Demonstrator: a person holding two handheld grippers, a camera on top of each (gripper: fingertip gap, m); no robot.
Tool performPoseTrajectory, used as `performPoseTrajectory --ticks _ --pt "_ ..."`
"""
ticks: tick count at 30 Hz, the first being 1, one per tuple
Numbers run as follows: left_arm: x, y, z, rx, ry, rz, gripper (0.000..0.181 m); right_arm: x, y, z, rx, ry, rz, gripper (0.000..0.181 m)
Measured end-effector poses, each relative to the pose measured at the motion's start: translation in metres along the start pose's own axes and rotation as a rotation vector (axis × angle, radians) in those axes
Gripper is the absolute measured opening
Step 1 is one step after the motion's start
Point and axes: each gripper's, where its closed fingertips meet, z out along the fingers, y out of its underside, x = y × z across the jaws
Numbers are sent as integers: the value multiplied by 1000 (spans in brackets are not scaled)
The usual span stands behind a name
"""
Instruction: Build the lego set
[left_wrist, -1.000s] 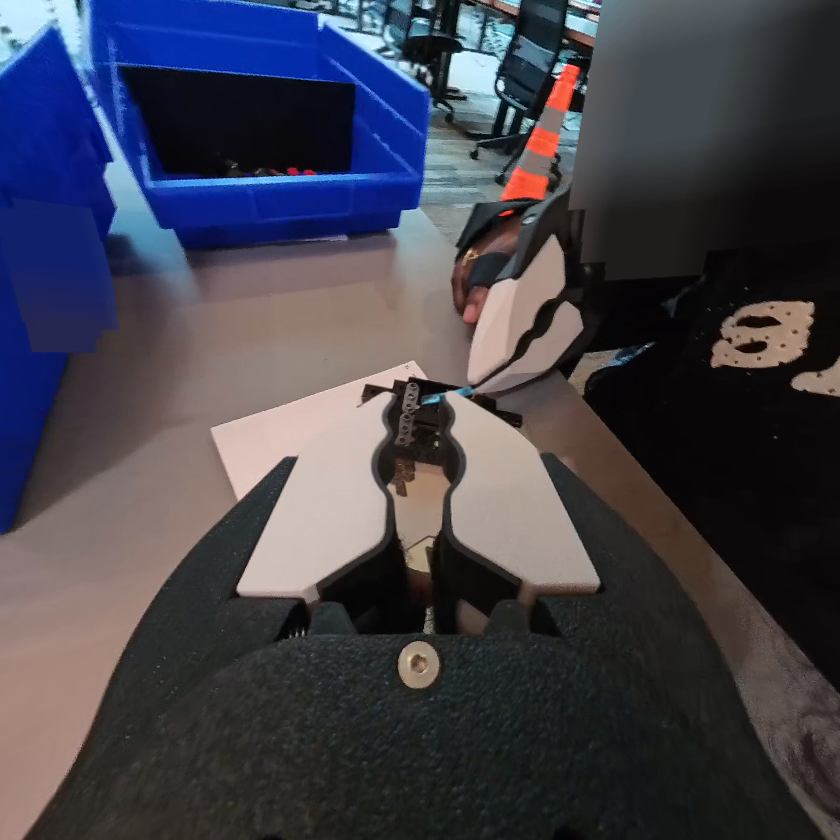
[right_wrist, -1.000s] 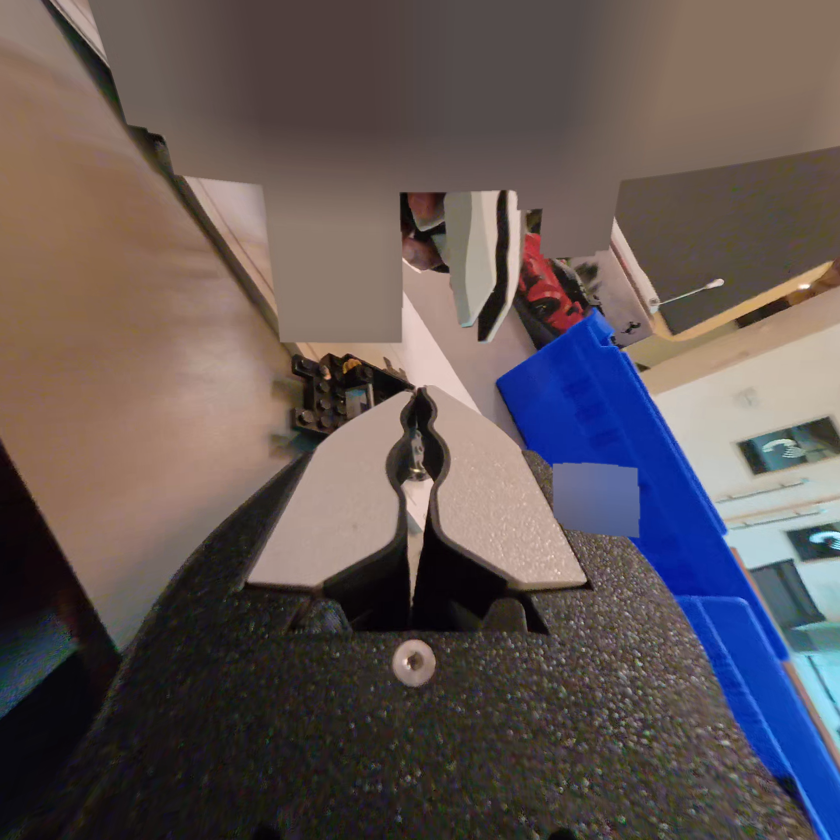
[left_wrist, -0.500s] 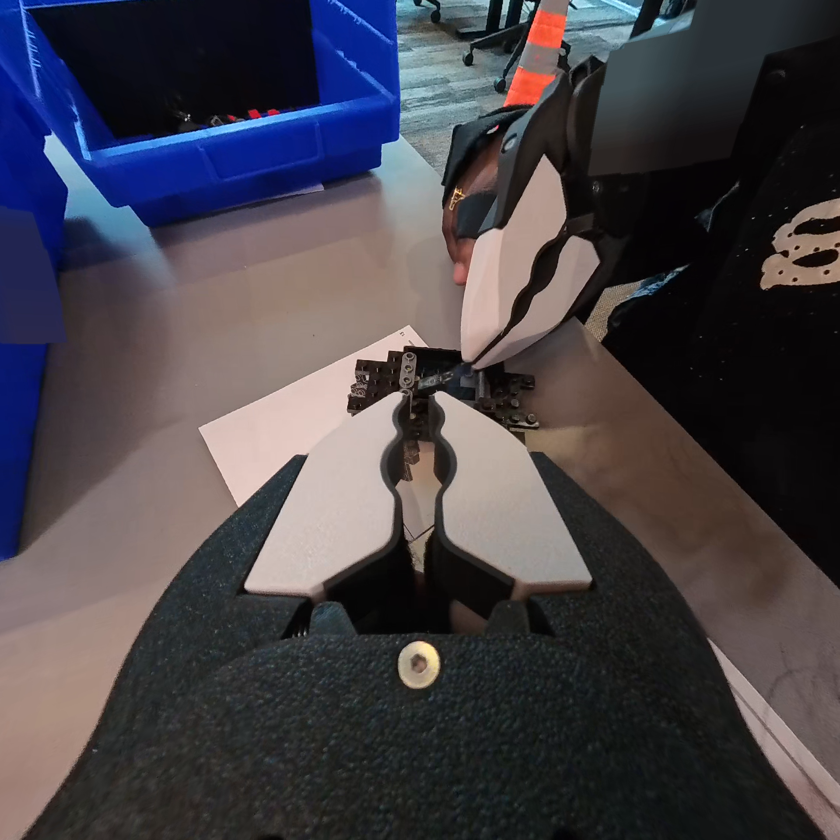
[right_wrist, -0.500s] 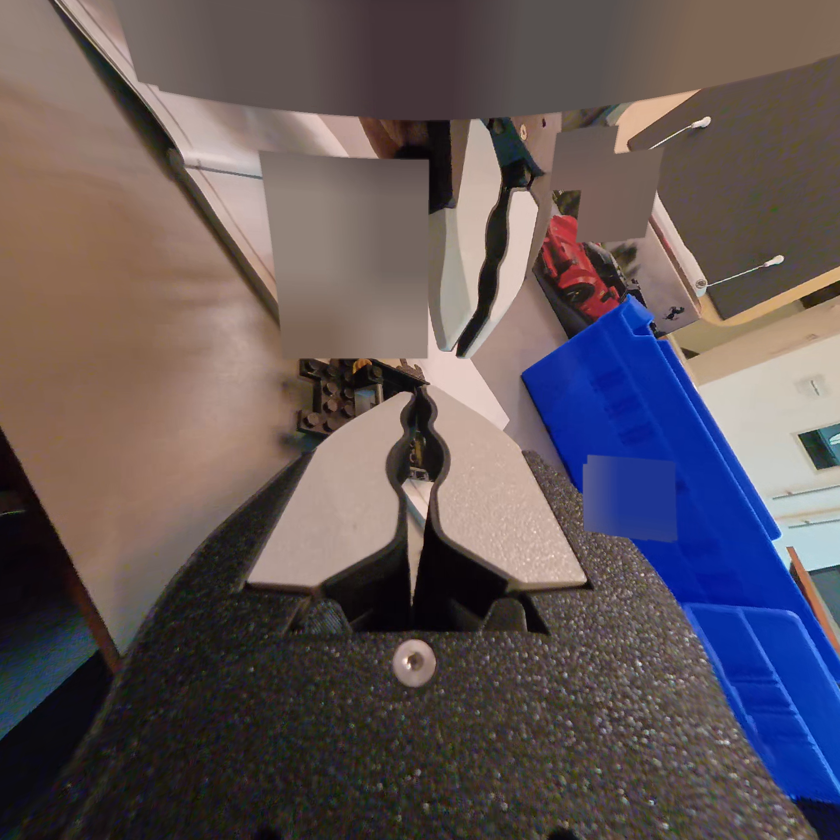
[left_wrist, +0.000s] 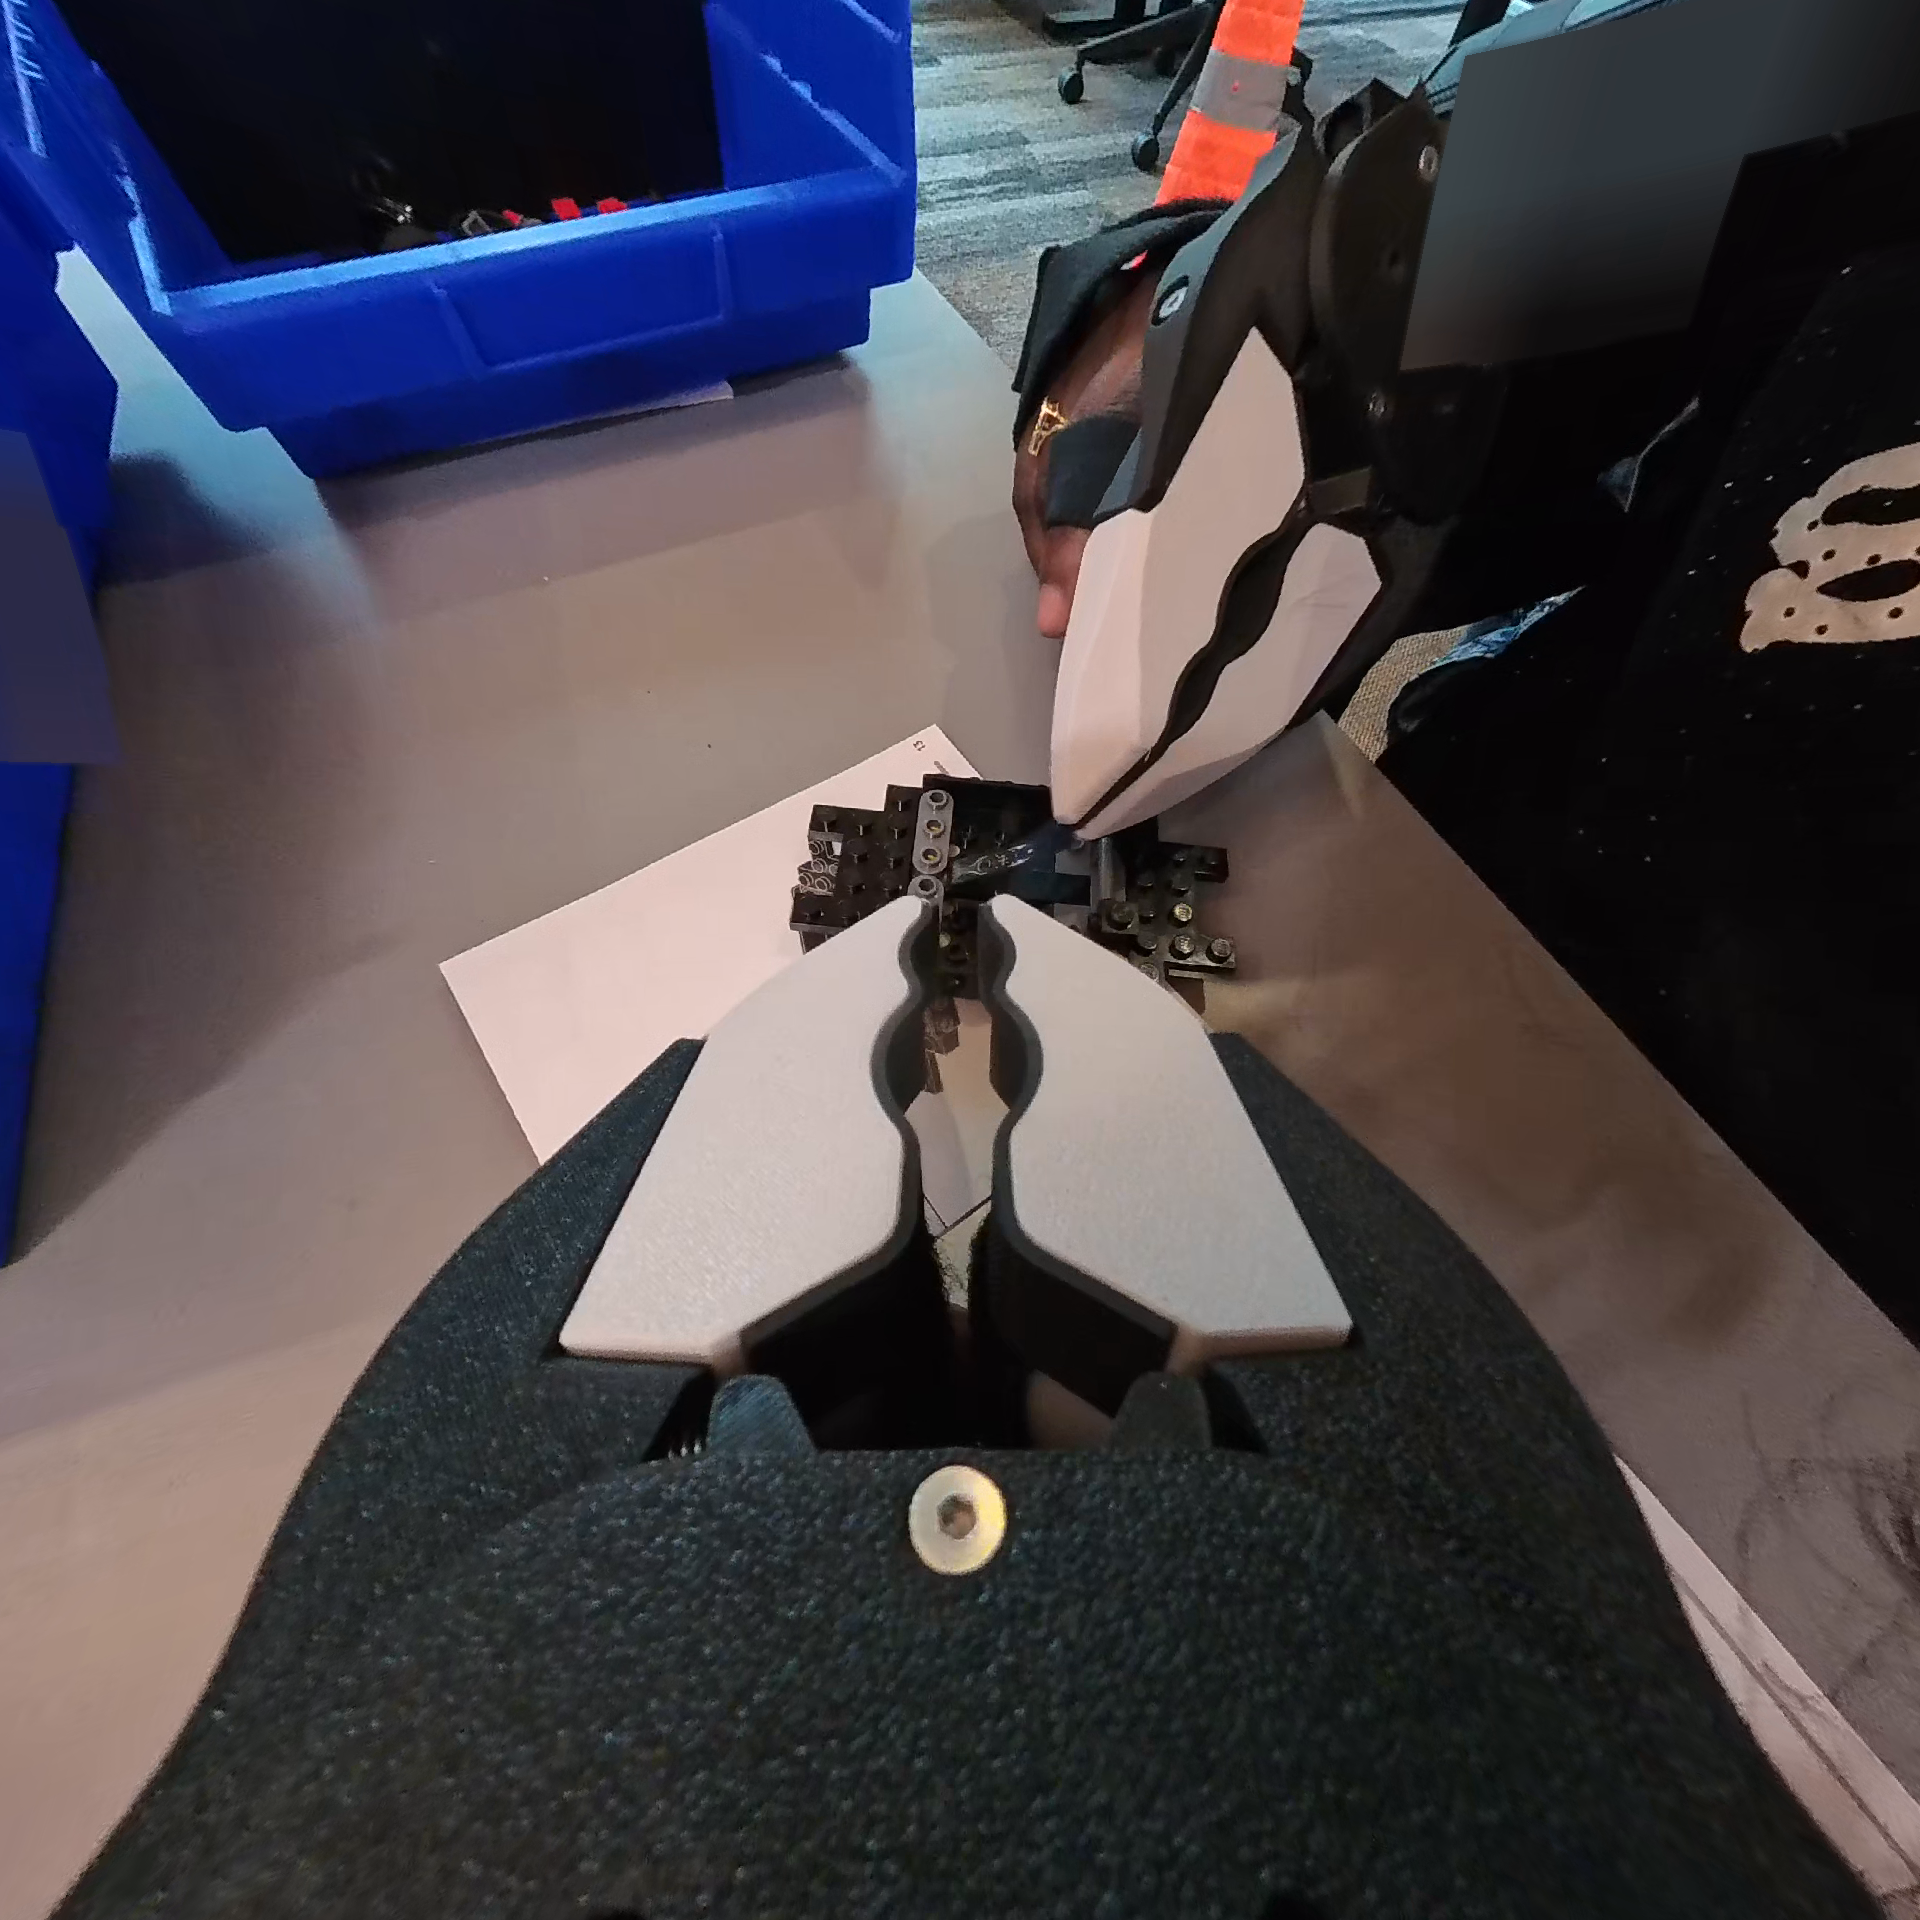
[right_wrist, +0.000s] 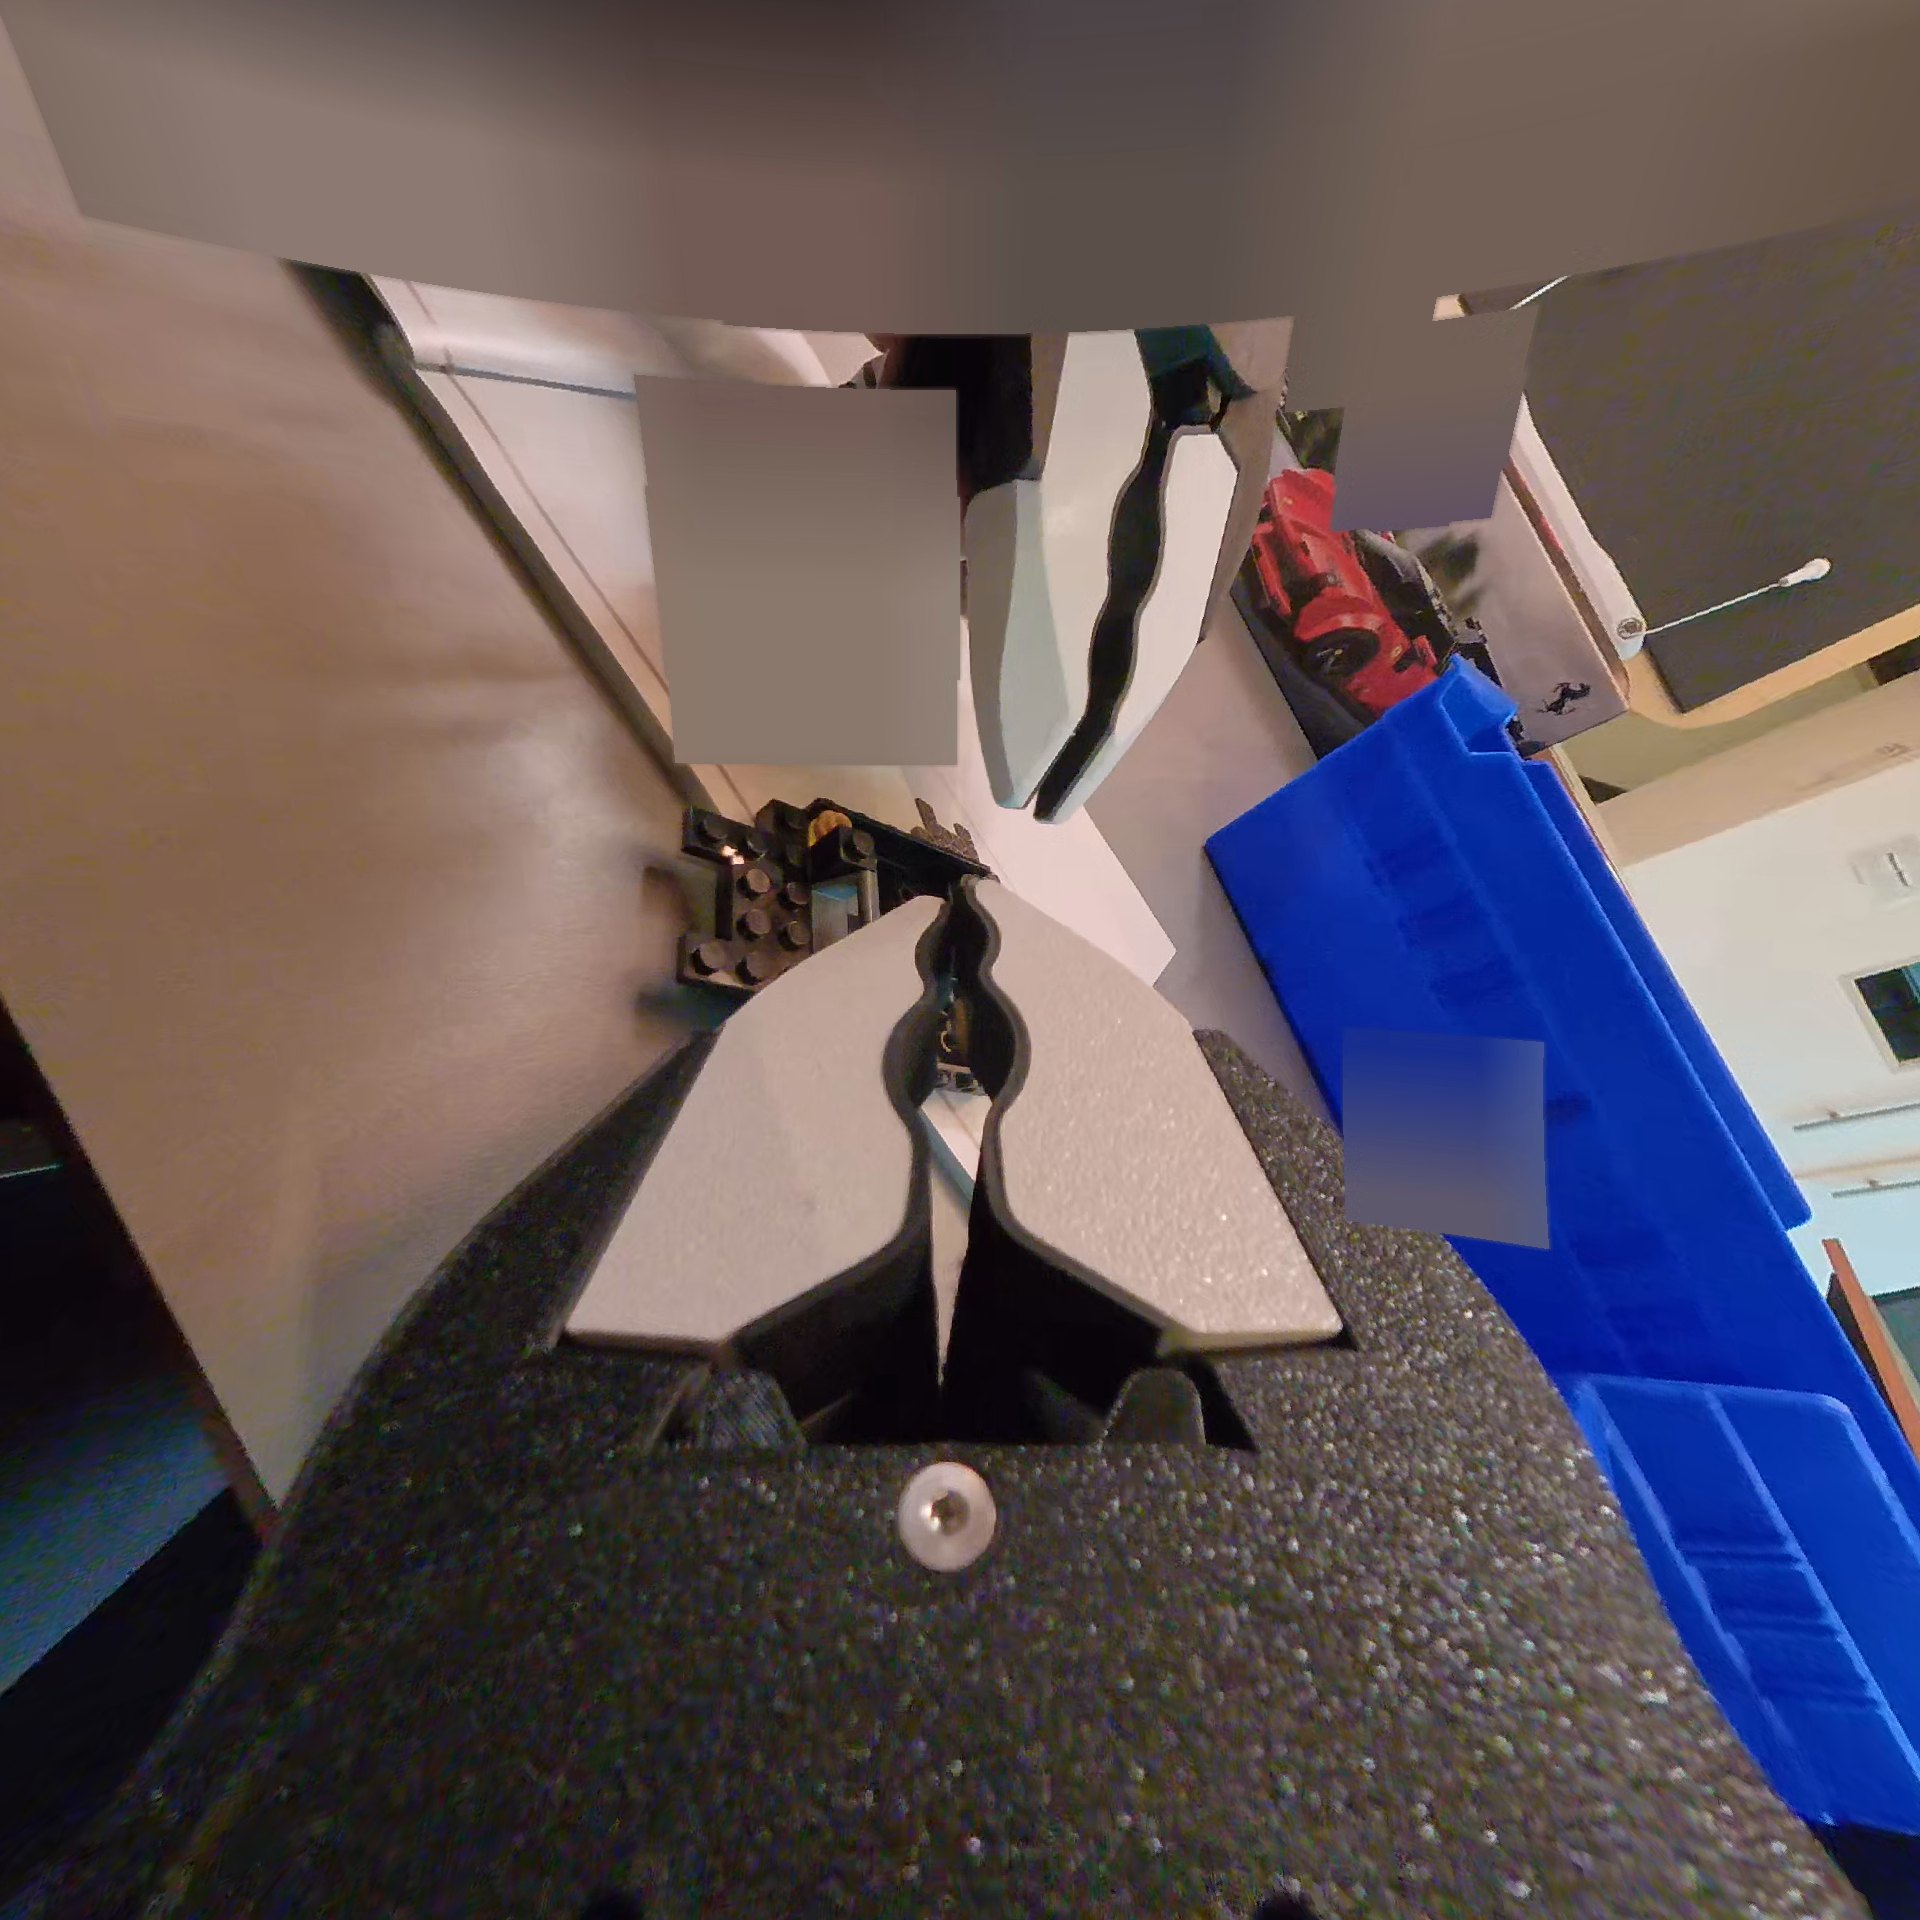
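A black lego assembly (left_wrist: 1153, 914) with a grey holed beam (left_wrist: 932, 840) lies on white paper (left_wrist: 644, 966) near the table's right edge. It also shows in the right wrist view (right_wrist: 764, 914). My left gripper (left_wrist: 954, 906) hovers just short of the assembly, its fingers almost together with nothing between them. It hangs above the assembly in the right wrist view (right_wrist: 1044, 802). My right gripper (left_wrist: 1075, 826) comes down from the upper right, shut on a thin dark-blue lego piece (left_wrist: 1013, 857) that touches the assembly's top. Its tips (right_wrist: 961, 896) cover the piece in its own view.
A blue bin (left_wrist: 540, 301) with small parts stands at the back, another blue bin (left_wrist: 42, 582) at the left; blue bins (right_wrist: 1507, 987) also show on the right. A lego box with a red car (right_wrist: 1340, 613) stands behind. A person's hand (left_wrist: 1060, 488) and dark clothing are at the table's right edge. My two grippers' fingertips are within a few centimetres of each other.
My left fingers have closed from around the grey beam and drawn back from the assembly. My right gripper, still holding the blue piece, has stayed at the assembly's top.
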Motion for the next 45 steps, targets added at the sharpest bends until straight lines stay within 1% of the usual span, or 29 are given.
performPoseTrajectory --ticks 35,39,41,45 --pt "1 5 2 -42 22 -2 5 -1 0 1 -4 -33 31 0" --pt "3 6 3 -52 47 -3 5 -1 0 1 -4 -35 32 0" --pt "5 6 2 -58 71 10 5 -1 0 1 -4 -36 34 0" --pt "-3 2 3 -88 62 48 0 -1 0 1 -4 -36 32 0"
